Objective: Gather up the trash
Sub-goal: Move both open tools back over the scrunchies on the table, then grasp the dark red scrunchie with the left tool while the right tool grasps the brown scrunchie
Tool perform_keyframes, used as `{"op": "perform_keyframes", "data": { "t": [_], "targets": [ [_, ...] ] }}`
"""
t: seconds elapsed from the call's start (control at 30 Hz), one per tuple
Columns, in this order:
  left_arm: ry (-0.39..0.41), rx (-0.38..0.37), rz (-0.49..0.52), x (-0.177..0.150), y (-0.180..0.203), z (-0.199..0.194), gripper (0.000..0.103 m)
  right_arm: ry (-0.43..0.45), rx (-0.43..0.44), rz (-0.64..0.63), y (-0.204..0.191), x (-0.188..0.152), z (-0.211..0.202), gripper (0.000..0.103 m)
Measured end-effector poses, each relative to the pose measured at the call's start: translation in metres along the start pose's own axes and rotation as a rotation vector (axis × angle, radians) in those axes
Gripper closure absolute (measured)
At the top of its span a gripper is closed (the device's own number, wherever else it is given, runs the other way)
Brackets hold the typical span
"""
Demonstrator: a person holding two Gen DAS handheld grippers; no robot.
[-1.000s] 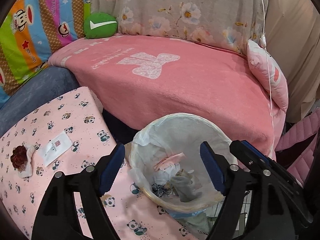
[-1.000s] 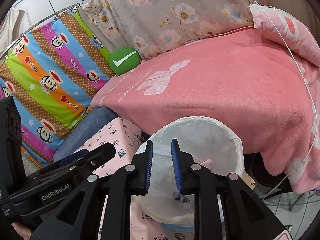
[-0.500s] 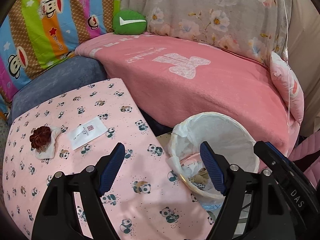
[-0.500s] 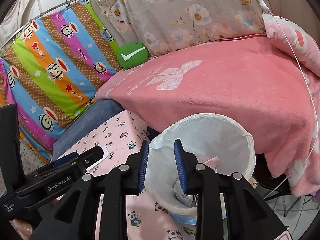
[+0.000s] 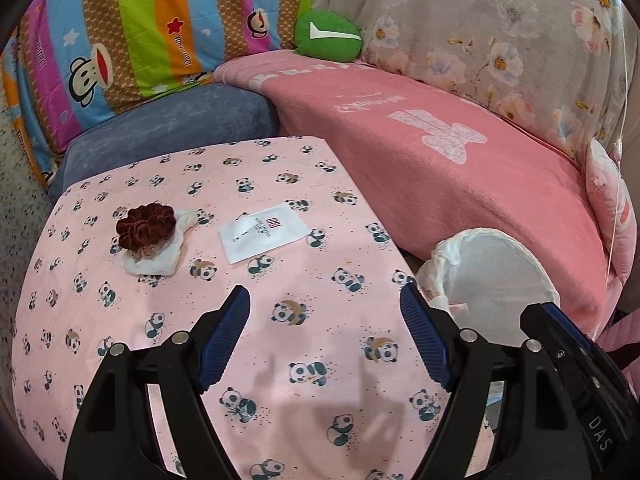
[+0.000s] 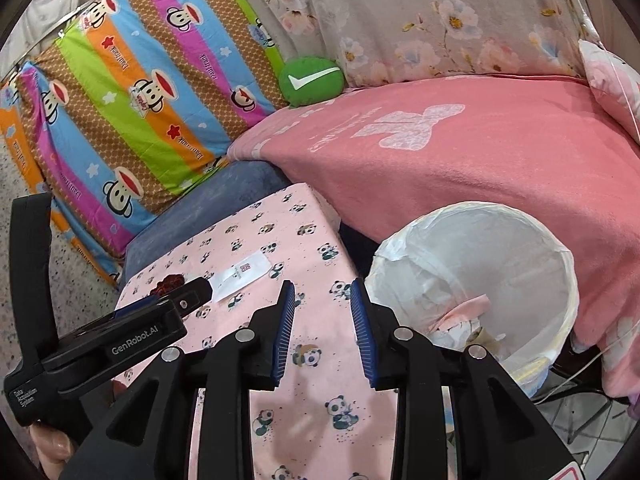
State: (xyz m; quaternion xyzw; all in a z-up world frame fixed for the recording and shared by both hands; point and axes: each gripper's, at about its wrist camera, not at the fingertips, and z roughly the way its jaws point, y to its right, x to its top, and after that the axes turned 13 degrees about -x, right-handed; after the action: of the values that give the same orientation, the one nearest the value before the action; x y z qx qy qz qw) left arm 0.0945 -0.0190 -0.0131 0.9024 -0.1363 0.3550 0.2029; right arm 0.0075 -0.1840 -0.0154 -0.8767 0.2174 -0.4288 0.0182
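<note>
Soft pink cloth printed with small pandas covers the table (image 5: 320,264), and on it lie two pieces of trash: a flat white paper packet (image 5: 264,236) with a small red mark, and a crumpled white tissue (image 5: 156,256) topped by a dark red, ruffled clump. Beside the table's right edge stands a round bin (image 6: 532,264) lined with a thin, wrinkled white bag. Behind it a fuzzy pink blanket (image 5: 460,176) drapes the sofa, with a round green cushion (image 5: 328,34) against the striped cartoon sheet.

The left gripper (image 5: 324,308) hovers over bare cloth, its ribbed blue pads wide apart and empty. The right gripper (image 6: 322,308) stands narrowly parted with nothing between; its jaws have just been opening.

Only the right wrist view looks into the bin, showing pink and white scraps at the bottom, and catches the left gripper's black body from the side. The left wrist view gives the tissue and packet in full.
</note>
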Motion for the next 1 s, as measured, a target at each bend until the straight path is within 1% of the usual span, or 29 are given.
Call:
{"op": "perform_keyframes", "data": {
  "t": [0.1,0.17,0.27,0.4,0.53,0.73,0.9,1.0],
  "targets": [
    [0.009,0.017,-0.027,-0.001,-0.018,-0.005,0.029,-0.010,0.012,-0.033,-0.021,-0.004,0.002,0.071],
    [0.014,0.024,-0.040,-0.001,-0.027,-0.009,0.029,-0.020,0.026,-0.053,-0.037,-0.008,0.005,0.068],
    [0.021,0.042,-0.065,-0.002,-0.045,-0.013,0.026,-0.036,0.037,-0.073,-0.053,-0.012,0.010,0.068],
    [0.026,0.068,-0.090,-0.001,-0.072,-0.016,0.024,-0.058,0.049,-0.104,-0.077,-0.015,0.017,0.068],
    [0.033,0.110,-0.122,0.003,-0.106,-0.019,0.024,-0.077,0.065,-0.131,-0.096,-0.018,0.026,0.068],
    [0.032,0.181,-0.159,0.014,-0.158,-0.017,0.024,-0.114,0.096,-0.168,-0.136,-0.023,0.051,0.068],
    [0.016,0.195,-0.184,0.025,-0.196,-0.009,0.024,-0.149,0.123,-0.188,-0.165,-0.024,0.074,0.068],
    [0.009,0.187,-0.196,0.033,-0.214,-0.002,0.024,-0.178,0.147,-0.201,-0.188,-0.026,0.094,0.068]
  ]
}}
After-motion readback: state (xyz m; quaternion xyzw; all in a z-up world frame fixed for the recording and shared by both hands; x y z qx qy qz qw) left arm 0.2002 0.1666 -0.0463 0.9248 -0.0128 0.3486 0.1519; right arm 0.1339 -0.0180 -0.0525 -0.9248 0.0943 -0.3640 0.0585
